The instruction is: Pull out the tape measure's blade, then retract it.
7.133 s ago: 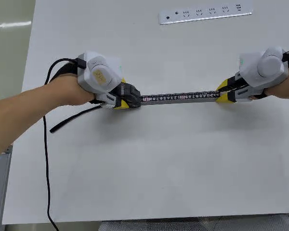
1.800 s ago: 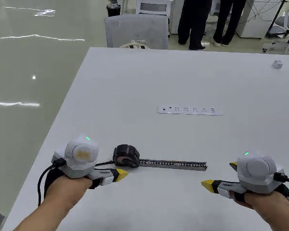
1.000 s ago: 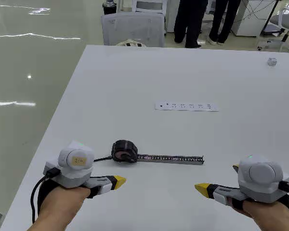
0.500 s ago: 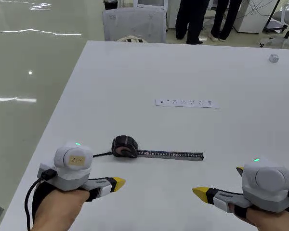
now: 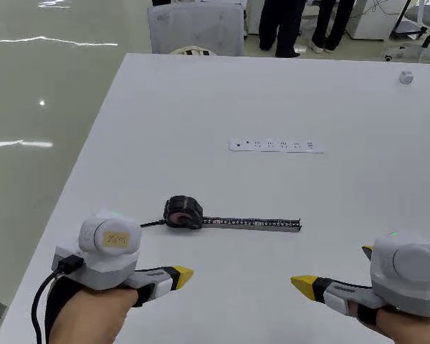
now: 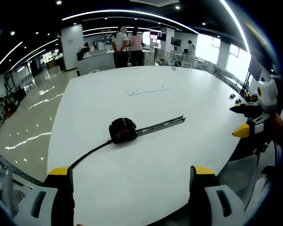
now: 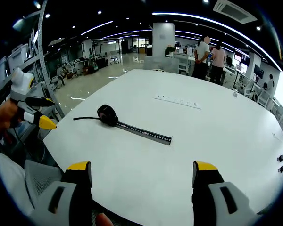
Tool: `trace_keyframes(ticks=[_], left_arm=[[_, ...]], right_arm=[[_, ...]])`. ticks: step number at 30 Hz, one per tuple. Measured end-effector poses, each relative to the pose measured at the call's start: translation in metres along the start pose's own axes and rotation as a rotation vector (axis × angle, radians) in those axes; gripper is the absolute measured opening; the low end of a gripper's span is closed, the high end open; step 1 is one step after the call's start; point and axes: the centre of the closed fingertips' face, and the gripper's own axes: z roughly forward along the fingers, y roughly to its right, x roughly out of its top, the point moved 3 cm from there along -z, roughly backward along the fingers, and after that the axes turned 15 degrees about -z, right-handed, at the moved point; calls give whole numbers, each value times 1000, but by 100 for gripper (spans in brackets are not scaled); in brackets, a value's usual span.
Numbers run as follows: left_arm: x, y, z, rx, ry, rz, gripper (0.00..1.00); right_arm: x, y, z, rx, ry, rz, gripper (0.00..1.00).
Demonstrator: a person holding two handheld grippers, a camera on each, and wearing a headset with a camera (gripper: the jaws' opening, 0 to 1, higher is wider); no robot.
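Observation:
A black tape measure (image 5: 183, 212) lies on the white table (image 5: 272, 93), with its blade (image 5: 251, 224) pulled out to the right and lying flat. A thin black strap trails from its left side. In the left gripper view the tape measure (image 6: 123, 130) lies ahead of my left gripper (image 6: 131, 173), which is open and holds nothing. In the right gripper view the tape measure (image 7: 107, 114) and its blade (image 7: 145, 133) lie beyond my right gripper (image 7: 142, 170), also open. In the head view my left gripper (image 5: 183, 275) and right gripper (image 5: 302, 283) sit at the near edge, apart from the tape.
A white power strip (image 5: 276, 145) lies on the table beyond the tape. A small grey object (image 5: 406, 77) rests at the far right. A grey chair (image 5: 196, 27) and standing people (image 5: 287, 25) are past the far edge. A black cable (image 5: 39, 308) hangs from the left gripper.
Seven seconds ago both grippers held the tape stretched between them. Since then both have let go and drawn back toward the near edge. The tape lies still with its blade out.

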Motion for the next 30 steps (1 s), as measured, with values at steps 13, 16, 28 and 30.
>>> trace_keyframes(ticks=[13, 16, 28, 30], left_arm=[[4, 19, -4, -18, 28, -16, 96], [3, 19, -4, -14, 18, -29, 96], [8, 21, 4, 10, 26, -55, 94], [11, 20, 6, 19, 33, -69, 94]], right_arm=[[-7, 5, -2, -9, -25, -1, 89], [-9, 6, 1, -7, -33, -5, 89], [-9, 15, 14, 21, -66, -26, 88], [-9, 18, 16, 24, -67, -27, 87]])
